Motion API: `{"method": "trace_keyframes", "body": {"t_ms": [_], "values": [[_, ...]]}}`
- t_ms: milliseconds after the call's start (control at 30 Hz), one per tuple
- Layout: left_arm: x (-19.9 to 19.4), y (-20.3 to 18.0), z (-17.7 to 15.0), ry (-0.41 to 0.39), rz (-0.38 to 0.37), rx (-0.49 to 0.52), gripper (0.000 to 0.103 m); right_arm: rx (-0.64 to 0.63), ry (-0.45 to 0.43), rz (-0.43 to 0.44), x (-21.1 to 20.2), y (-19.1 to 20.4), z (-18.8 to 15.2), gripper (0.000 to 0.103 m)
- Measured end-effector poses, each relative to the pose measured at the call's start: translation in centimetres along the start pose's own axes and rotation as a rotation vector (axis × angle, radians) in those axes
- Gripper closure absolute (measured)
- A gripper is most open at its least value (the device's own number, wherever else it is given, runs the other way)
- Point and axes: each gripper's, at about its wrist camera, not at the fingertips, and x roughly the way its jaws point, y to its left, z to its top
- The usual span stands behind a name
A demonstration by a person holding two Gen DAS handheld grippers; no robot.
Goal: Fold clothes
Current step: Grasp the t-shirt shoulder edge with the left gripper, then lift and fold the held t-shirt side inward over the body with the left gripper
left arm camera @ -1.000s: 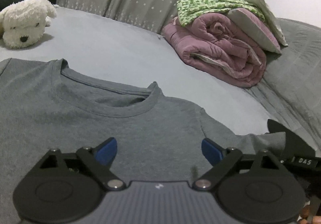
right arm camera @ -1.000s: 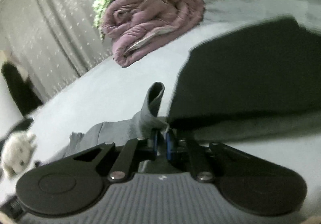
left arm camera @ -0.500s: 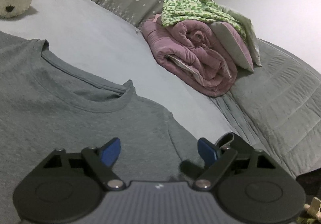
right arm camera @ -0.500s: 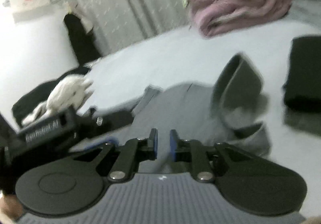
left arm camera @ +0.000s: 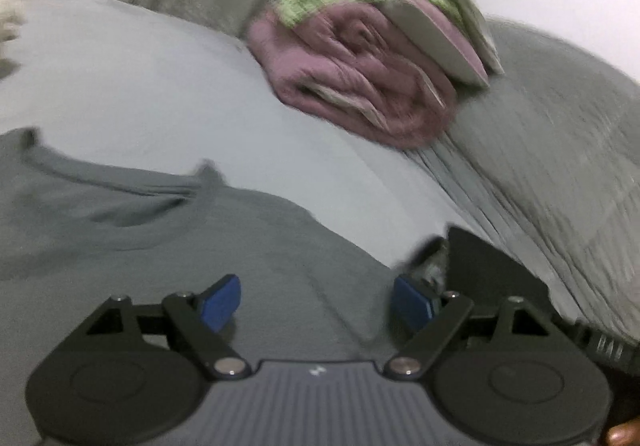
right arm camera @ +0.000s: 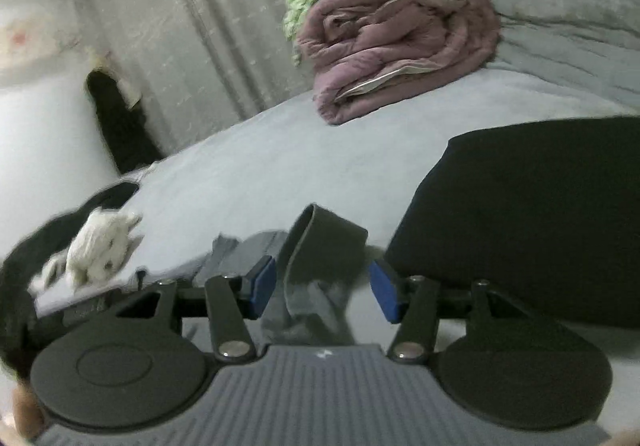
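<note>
Two blue-padded jaws of the left gripper (left arm camera: pixel 316 300) stand wide, angled down over the flat grey cotton T-shirt (left arm camera: pixel 160 246); blur smears everything. Right view: the right gripper (right arm camera: pixel 322 290) is opening, the T-shirt's upturned sleeve loose between its pads.

I see the T-shirt (left arm camera: pixel 168 246) flat on the bed (left arm camera: pixel 140 86), collar toward the far side. Its sleeve (right arm camera: pixel 320 246) stands curled up at the shirt's right edge, between my right gripper's (right arm camera: pixel 323 288) opening jaws, not pinched. Folded dark garment (right arm camera: pixel 540 214) just right of the sleeve. Rolled quilt (left arm camera: pixel 360 86) behind, pillow (left arm camera: pixel 432 34) on top. Plush toy (right arm camera: pixel 100 242) far left.
</note>
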Motion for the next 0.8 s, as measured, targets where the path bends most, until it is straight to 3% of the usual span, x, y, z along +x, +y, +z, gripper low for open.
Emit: {"method": "trace_keyframes", "body": {"t_ms": [67, 200, 300, 333, 367, 400, 433, 467, 633, 800], "values": [[1.2, -1.6, 0.6, 0.036, -0.013, 0.056, 0.017, -0.070, 0.051, 0.025, 0.4, 0.2, -0.6, 0.036], [4.3, -5.2, 1.1, 0.097, -0.016, 0.175, 0.017, -0.229, 0.123, 0.029, 1.4, 2.7, -2.4, 0.036], [6.9, -7.0, 1.1, 0.124, 0.013, 0.246, 0.020, -0.350, 0.123, 0.034, 1.6, 4.4, -4.0, 0.036], [7.5, -7.3, 1.1, 0.123, 0.033, 0.258, 0.035, -0.376, 0.113, 0.034, 1.8, 4.7, -4.3, 0.038], [8.1, -7.6, 1.0, 0.122, 0.053, 0.269, 0.069, -0.387, 0.106, 0.034, 2.0, 4.9, -4.5, 0.047], [8.6, -7.9, 1.0, 0.122, 0.071, 0.276, 0.090, -0.394, 0.101, 0.035, 2.3, 5.1, -4.5, 0.055], [9.0, -7.7, 1.2, 0.121, 0.082, 0.245, 0.100, -0.398, 0.100, 0.034, 2.6, 5.2, -4.6, 0.069], [8.8, -7.2, 1.3, 0.095, 0.083, 0.195, 0.100, -0.406, 0.097, 0.028, 2.6, 5.3, -4.6, 0.079], [6.2, -4.9, 1.5, -0.037, 0.065, 0.053, 0.100, -0.501, 0.063, -0.023, 2.8, 6.7, -4.9, 0.080], [4.9, -2.4, 1.5, -0.057, 0.065, -0.038, 0.100, -0.540, 0.035, -0.013, 3.0, 8.1, -4.9, 0.081]]}}
